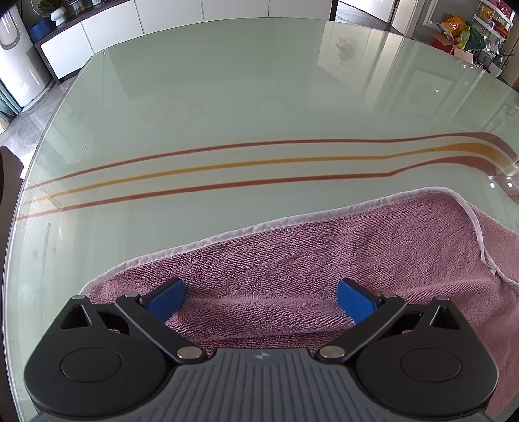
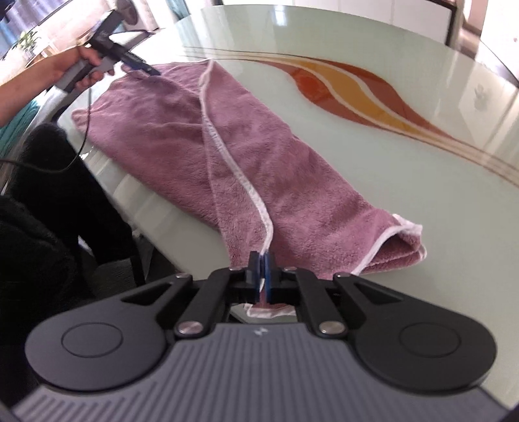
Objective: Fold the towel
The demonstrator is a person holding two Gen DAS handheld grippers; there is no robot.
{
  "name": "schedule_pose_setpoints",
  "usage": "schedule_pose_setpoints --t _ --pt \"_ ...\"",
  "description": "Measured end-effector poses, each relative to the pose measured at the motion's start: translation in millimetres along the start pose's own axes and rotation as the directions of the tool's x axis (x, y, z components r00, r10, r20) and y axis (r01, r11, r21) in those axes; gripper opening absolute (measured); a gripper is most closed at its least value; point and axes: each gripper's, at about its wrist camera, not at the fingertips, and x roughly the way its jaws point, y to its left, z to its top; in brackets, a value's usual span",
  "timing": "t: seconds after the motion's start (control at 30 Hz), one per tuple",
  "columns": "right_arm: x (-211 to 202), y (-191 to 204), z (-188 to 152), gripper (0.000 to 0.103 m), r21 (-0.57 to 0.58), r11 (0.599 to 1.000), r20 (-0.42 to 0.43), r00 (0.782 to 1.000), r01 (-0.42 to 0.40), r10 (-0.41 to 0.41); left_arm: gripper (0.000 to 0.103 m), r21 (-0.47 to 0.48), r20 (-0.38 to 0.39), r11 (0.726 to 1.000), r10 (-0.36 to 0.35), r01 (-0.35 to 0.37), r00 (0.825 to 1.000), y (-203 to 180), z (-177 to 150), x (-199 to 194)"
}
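Observation:
A purple towel [image 1: 324, 259] with a white hem lies loosely folded near the edge of a glass table [image 1: 227, 97]. My left gripper [image 1: 259, 303] is open, its blue pads [image 1: 165, 303] spread wide over the towel's left end. In the right wrist view the towel [image 2: 181, 130] runs lengthwise away from me, with a hemmed edge along its middle. My right gripper [image 2: 262, 269] is shut on that hemmed edge at the towel's near end. A bit of cloth hangs below its jaws. Far up the towel, a hand holds the left gripper [image 2: 142, 66] over the far end.
The table [image 2: 421, 211] has red and orange curved stripes [image 2: 356, 94] beyond the towel. Its near edge runs just left of the towel, with a dark chair [image 2: 65, 194] beside it. A cable [image 2: 84, 136] hangs from the left gripper. White cabinets [image 1: 129, 26] stand behind the table.

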Motion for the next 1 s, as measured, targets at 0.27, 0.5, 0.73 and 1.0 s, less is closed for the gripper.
schedule_pose_setpoints --t 0.27,0.5,0.73,1.0 --pt "24 1 0 0.006 -0.009 1.000 -0.042 0.999 0.020 -0.021 0.101 0.001 0.003 1.000 -0.001 0.001 1.000 -8 3 0" --pt "33 -7 3 0.013 0.025 1.000 -0.051 0.999 0.017 -0.016 0.102 0.001 0.005 1.000 -0.002 0.002 1.000 -6 6 2" --pt "39 -4 2 0.008 0.026 1.000 -0.069 0.998 0.006 -0.004 0.102 0.001 0.005 1.000 -0.003 0.003 1.000 -5 7 4" --pt "24 -1 12 0.004 0.025 0.998 -0.049 0.997 0.063 -0.061 0.098 0.008 0.002 1.000 -0.015 0.015 1.000 0 7 1"
